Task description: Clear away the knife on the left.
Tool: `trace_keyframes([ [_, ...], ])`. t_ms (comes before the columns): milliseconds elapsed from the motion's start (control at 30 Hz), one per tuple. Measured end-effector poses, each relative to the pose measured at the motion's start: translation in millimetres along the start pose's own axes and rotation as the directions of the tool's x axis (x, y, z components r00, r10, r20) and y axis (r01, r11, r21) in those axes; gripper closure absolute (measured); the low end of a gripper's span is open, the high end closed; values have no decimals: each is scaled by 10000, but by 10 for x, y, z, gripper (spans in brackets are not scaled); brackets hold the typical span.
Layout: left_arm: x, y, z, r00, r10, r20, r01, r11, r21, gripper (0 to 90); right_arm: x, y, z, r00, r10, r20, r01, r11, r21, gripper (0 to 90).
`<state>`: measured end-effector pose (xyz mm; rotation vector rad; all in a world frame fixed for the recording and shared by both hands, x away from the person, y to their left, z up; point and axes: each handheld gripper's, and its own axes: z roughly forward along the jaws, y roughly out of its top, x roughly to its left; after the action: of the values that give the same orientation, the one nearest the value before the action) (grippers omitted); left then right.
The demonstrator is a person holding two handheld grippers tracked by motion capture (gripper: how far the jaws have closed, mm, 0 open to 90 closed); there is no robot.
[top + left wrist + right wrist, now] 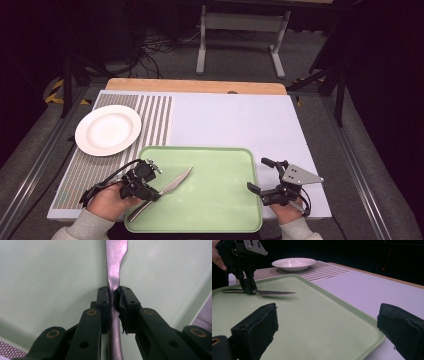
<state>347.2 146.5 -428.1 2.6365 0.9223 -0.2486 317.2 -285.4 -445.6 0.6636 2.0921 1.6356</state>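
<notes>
A silver table knife lies slantwise over the left part of a green tray, blade toward the tray's middle. My left gripper is shut on the knife where handle meets blade. In the left gripper view the jaws pinch the knife neck, with the blade running ahead. The knife sits level, at or just above the tray floor. My right gripper is open with nothing in it at the tray's right rim, and the jaws stand wide apart.
A white plate rests on the striped mat at the table's back left. The lilac table cover stretches behind the tray. Dark floor, cables and a stand lie beyond the far edge.
</notes>
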Motion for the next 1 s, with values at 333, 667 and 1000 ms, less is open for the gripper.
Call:
trace_keyframes([
  [333, -8, -11, -65, 9995, 238, -215, -249, 9984, -500, 683, -2, -2, -1, 10000, 31, -20, -31, 10000, -37, 37],
  [667, -59, 13, -170, 9940, 1083, -141, -1090, 9756, -1907, 207, 0, 1, -6, 10000, -4, 16, 4, 10000, -51, 37],
  [1000, -200, 60, -181, 9725, 2266, -537, -2323, 9278, -2918, 594, 2, 1, -2, 10000, -18, 8, 18, 10000, -42, 37],
])
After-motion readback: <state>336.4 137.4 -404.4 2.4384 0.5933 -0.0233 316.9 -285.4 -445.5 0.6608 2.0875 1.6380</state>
